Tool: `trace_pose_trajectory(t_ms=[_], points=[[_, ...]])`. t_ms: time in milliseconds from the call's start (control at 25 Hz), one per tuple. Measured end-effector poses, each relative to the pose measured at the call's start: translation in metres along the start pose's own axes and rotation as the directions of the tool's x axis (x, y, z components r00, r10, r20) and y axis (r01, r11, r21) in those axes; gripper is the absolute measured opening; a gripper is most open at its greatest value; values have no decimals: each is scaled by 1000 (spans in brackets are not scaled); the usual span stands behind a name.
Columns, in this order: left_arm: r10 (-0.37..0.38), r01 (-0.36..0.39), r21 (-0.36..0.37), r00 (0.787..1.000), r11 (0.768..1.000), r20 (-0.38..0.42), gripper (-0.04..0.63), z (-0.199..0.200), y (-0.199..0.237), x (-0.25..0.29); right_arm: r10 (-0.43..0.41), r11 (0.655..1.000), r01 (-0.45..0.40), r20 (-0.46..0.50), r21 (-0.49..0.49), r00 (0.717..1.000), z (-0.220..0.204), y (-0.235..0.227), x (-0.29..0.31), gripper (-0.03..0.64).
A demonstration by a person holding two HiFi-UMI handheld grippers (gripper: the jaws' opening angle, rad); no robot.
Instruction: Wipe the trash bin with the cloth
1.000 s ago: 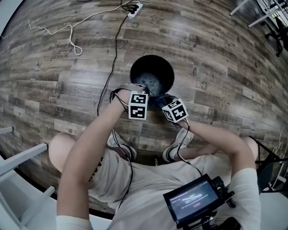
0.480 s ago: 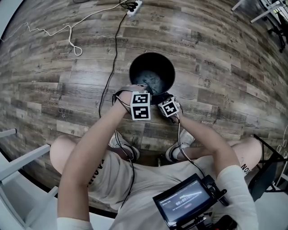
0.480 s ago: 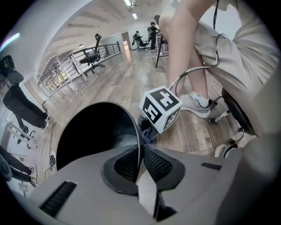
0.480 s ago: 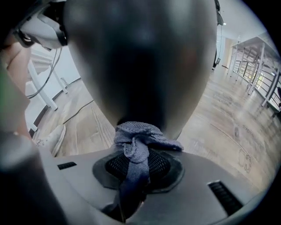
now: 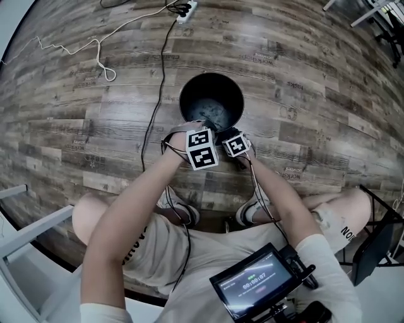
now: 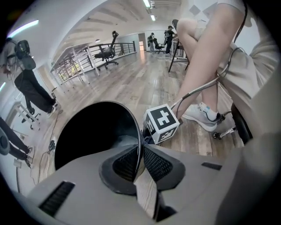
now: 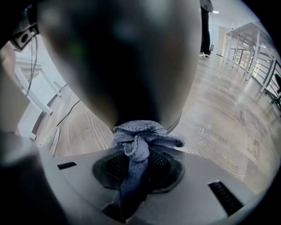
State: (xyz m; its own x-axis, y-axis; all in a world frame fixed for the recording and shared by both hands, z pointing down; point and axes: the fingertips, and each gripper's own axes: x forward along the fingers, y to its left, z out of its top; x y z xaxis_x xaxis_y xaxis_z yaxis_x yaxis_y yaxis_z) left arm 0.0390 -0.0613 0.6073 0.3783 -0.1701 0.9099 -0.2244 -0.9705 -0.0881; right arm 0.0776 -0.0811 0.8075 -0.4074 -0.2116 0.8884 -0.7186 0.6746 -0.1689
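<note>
One trash bin (image 5: 192,91), one cloth (image 7: 138,140), probably one power strip (image 5: 187,9)

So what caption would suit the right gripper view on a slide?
Right gripper pinches a bunched blue-grey cloth against the outer wall of the dark trash bin.

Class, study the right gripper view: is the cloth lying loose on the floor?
No, the cloth is pinched between the right tongs, bunched at the trash bin's side.

Our left gripper (image 6: 141,153) has just been closing onto the rim of the bin (image 6: 94,132); our right gripper (image 7: 138,163) pinches the cloth (image 7: 141,137).
</note>
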Motion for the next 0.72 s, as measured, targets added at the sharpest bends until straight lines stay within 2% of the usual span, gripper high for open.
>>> trace_pose_trajectory(t_ms=[80, 160, 320, 400, 480, 600, 720], points=[[-25, 25, -9, 1000, 1000, 17, 61, 0, -3, -3, 11, 1000, -11, 0, -16, 1000, 0, 7, -10, 83], [-41, 40, 31, 999, 999, 16, 113, -2, -6, -8, 40, 999, -40, 4, -21, 999, -1, 16, -24, 83], [-18, 21, 169, 1000, 985, -19, 169, -14, -2, -18, 138, 990, -138, 16, -8, 990, 0, 39, -64, 83], [22, -5, 255, 998, 967, -66, 173, -27, 4, -20, 181, 983, -182, 29, 6, 983, 4, 47, -89, 83], [61, -23, 312, 992, 950, -113, 173, -42, 12, -19, 212, 976, -214, 59, 32, 975, 13, 54, -117, 82], [100, -42, 340, 983, 939, -156, 173, -59, 22, -17, 245, 965, -253, 113, 66, 963, 28, 66, -158, 83], [104, -42, 337, 981, 941, -167, 160, -66, 24, -14, 267, 958, -280, 176, 57, 948, 44, 81, -192, 82]])
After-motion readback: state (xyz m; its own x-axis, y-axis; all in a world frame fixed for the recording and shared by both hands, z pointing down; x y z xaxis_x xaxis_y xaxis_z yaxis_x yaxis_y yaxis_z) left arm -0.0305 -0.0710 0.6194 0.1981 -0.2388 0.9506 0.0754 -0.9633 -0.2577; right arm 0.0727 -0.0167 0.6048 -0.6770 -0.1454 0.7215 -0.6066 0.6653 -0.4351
